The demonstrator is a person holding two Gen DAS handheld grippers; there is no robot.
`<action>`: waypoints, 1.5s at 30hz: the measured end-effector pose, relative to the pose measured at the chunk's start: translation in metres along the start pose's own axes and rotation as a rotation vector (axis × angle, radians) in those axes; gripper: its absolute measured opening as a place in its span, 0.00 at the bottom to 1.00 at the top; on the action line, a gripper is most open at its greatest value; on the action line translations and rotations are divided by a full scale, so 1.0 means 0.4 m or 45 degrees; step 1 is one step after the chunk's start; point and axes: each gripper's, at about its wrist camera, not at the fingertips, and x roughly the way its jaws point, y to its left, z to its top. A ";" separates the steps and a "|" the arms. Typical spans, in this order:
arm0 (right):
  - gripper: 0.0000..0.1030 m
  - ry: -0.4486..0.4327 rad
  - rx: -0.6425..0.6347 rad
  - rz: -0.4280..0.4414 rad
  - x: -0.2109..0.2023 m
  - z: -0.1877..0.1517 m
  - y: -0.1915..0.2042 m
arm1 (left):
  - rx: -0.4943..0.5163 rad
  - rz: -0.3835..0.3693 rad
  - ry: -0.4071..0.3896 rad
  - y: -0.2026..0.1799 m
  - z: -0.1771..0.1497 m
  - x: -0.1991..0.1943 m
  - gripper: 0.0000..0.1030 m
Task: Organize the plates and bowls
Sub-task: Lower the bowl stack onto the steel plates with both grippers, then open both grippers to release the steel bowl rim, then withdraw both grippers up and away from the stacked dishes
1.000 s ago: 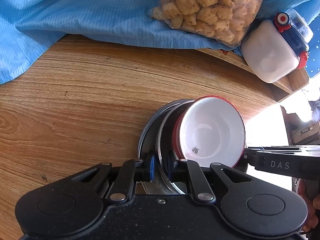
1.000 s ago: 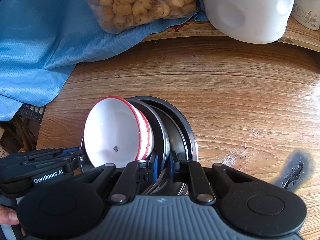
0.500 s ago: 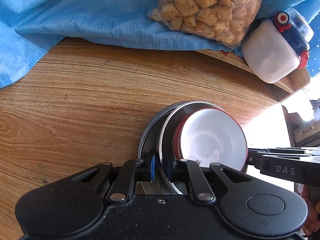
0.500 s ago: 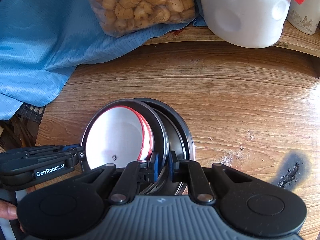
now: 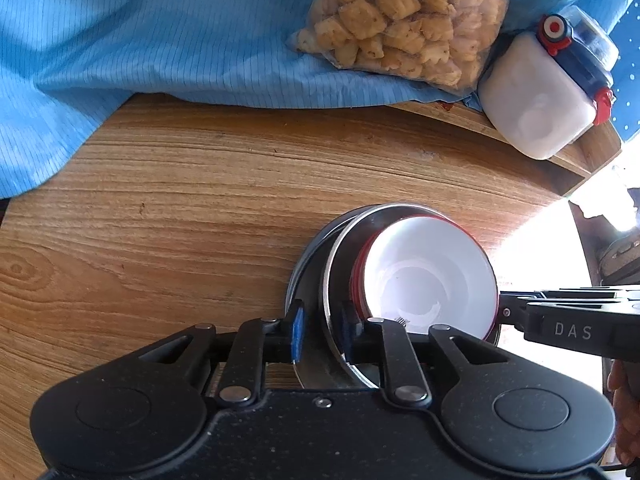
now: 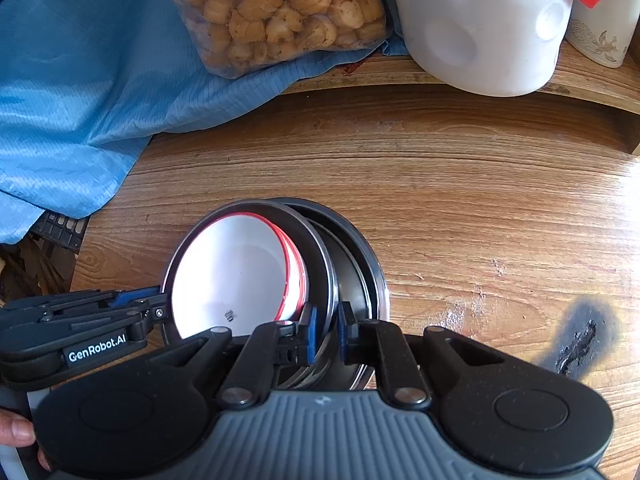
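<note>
Two red-rimmed white bowls [image 6: 236,276] already nest in steel plates [image 5: 338,276] at six o'clock; left gripper [image 5: 320,330] releasing, right gripper [image 6: 326,330] clenching a plate rim.

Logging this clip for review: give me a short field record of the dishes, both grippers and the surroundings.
surface: wooden table
dishes: white bowl with red rim nested in a steel plate, over a darker outer plate
left gripper: jaws opening, steel plate rim between them
right gripper: shut on the steel plate rim
behind: blue cloth, bag of snacks, white jug
</note>
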 end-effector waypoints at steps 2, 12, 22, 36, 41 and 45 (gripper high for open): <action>0.14 -0.004 0.001 -0.003 -0.002 -0.002 0.001 | 0.007 0.003 -0.005 0.000 -0.001 -0.003 0.21; 0.18 -0.011 -0.001 -0.030 -0.009 -0.011 0.004 | 0.005 0.015 -0.016 0.002 -0.001 -0.011 0.27; 0.21 -0.031 0.013 -0.046 -0.021 -0.009 0.006 | 0.017 0.039 -0.048 0.002 0.003 -0.028 0.34; 0.50 -0.090 0.008 -0.123 -0.053 -0.012 0.002 | -0.023 0.102 -0.129 0.022 0.004 -0.051 0.73; 0.60 -0.126 0.007 -0.129 -0.065 -0.020 -0.006 | -0.103 0.108 -0.214 0.031 0.006 -0.073 0.94; 0.66 -0.216 0.004 -0.128 -0.098 -0.029 -0.019 | -0.126 0.128 -0.305 0.018 0.010 -0.092 0.98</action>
